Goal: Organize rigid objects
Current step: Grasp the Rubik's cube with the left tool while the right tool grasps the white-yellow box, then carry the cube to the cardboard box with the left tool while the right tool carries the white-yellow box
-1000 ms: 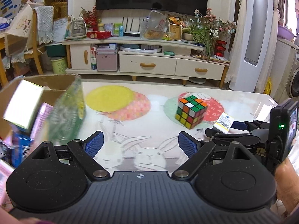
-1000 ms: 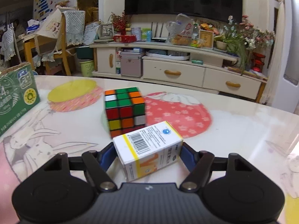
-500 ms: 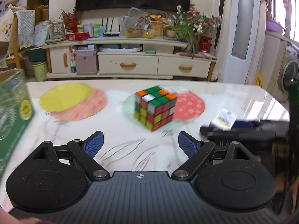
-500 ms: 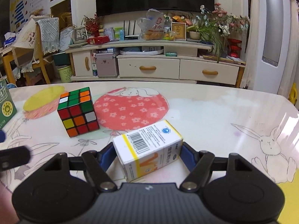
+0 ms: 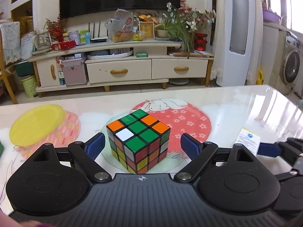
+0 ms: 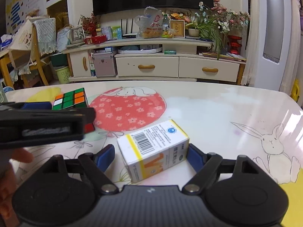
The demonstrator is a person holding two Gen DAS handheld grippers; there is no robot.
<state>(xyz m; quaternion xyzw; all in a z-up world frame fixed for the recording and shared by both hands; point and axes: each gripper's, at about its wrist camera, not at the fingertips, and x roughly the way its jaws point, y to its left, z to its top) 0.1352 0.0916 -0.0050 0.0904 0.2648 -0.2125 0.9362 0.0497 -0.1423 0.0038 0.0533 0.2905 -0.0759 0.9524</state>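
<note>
On table (image 5: 236, 102), near edge: cube (image 5: 138, 140) upright between spread pads (image 5: 95, 146) of left gripper (image 5: 142, 146), gaps on both sides, no contact; sits on pale disc print just left of pink flowered circle (image 5: 189, 123). Right of it, well apart: box (image 6: 154, 149) lying flat, barcode up, between blue fingers (image 6: 195, 158) of right gripper (image 6: 151, 158); right pad against box, left pad just off it, grip not certain, cannot tell. Seen from right wrist, left gripper's dark side covers cube's lower half. Far behind: TV cabinet (image 5: 121, 70)
</note>
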